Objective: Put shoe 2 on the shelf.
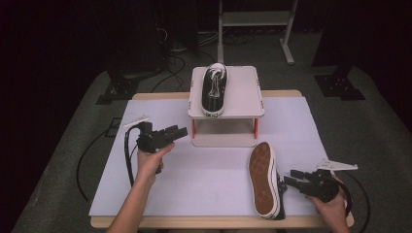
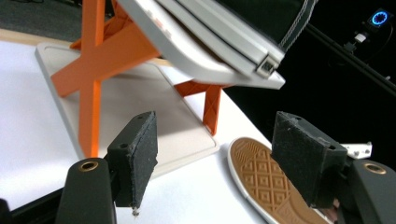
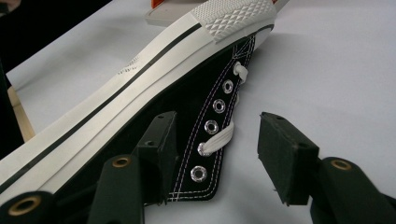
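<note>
In the right gripper view the black canvas sneaker lying on its side [image 3: 140, 93] runs off the left edge, heel unseen, while in the left gripper view the second black sneaker on the tilted-looking white stand [image 2: 275, 18] is cropped at the top.

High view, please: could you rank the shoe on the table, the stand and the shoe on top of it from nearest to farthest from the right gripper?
From the right gripper:
1. Shoe on the table, sole showing, just beside it.
2. Stand, centre back.
3. Shoe on the stand, toward its left.
</note>
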